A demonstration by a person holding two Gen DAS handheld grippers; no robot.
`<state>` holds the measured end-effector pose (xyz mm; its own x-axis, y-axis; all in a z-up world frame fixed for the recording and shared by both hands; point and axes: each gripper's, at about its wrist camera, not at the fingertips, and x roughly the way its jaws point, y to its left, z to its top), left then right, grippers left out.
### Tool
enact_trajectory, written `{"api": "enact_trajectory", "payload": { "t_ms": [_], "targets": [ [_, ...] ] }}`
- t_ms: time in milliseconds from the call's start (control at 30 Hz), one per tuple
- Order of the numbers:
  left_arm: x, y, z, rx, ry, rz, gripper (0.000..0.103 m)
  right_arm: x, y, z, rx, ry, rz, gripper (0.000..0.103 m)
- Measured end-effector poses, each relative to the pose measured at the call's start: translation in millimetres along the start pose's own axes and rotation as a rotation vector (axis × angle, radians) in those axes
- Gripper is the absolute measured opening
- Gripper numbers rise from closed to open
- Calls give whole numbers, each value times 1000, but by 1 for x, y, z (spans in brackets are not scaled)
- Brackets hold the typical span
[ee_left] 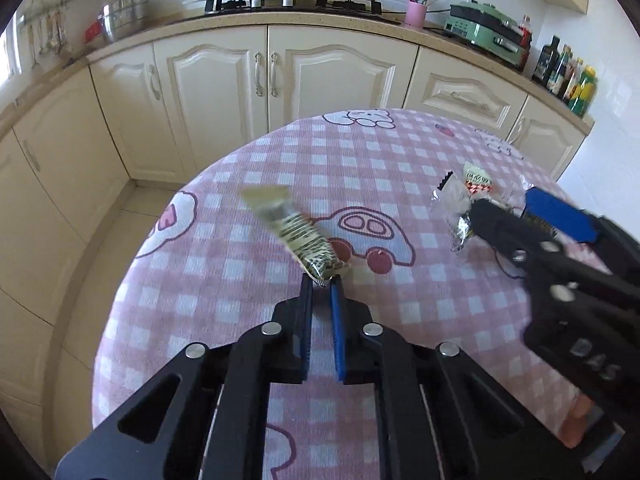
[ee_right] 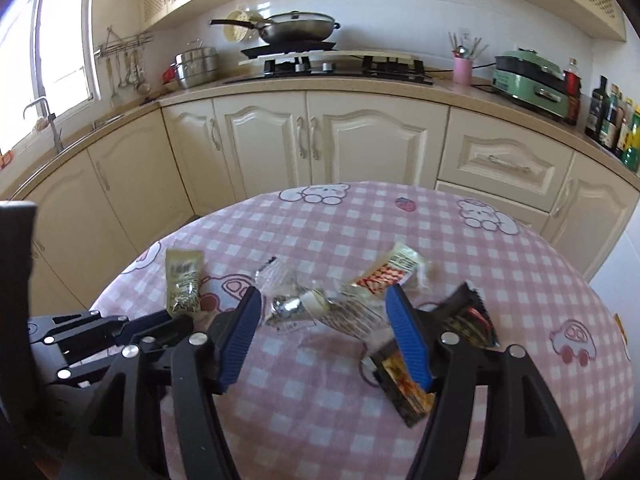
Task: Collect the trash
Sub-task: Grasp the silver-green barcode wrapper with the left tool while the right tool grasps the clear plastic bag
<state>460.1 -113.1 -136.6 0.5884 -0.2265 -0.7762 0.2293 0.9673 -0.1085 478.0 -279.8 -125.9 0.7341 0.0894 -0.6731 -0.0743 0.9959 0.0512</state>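
Note:
My left gripper (ee_left: 321,282) is shut on the near end of a cream snack wrapper (ee_left: 294,232), which sticks out over the pink checked tablecloth (ee_left: 320,152); the wrapper also shows in the right wrist view (ee_right: 183,282). My right gripper (ee_right: 322,300) is open over a pile of wrappers: a crumpled clear and silver wrapper (ee_right: 296,304), a red and white wrapper (ee_right: 390,270), a dark wrapper (ee_right: 468,318) and a brown packet (ee_right: 402,388). In the left wrist view the right gripper (ee_left: 516,208) is at the right, by the clear wrapper (ee_left: 460,204).
The round table (ee_right: 520,264) stands in a kitchen corner. Cream cabinets (ee_right: 312,140) run behind it, with a stove and pan (ee_right: 300,30), a pink utensil cup (ee_right: 463,68), a green appliance (ee_right: 532,80) and bottles (ee_right: 612,120) on the counter.

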Motion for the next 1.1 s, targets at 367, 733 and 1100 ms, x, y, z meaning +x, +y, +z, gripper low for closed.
{"api": "enact_trajectory", "payload": {
  "t_ms": [367,733,1100],
  "targets": [
    [-28,25,-19,-102,-58,-138,4,7,12,-1,-60,24,-53,46],
    [-84,53,-42,-142,-123,-139,4,-25,45,-6,-26,16,32,3],
    [-92,71,-48,-170,-157,-97,4,-8,34,-13,219,30,-16,53]
  ]
}}
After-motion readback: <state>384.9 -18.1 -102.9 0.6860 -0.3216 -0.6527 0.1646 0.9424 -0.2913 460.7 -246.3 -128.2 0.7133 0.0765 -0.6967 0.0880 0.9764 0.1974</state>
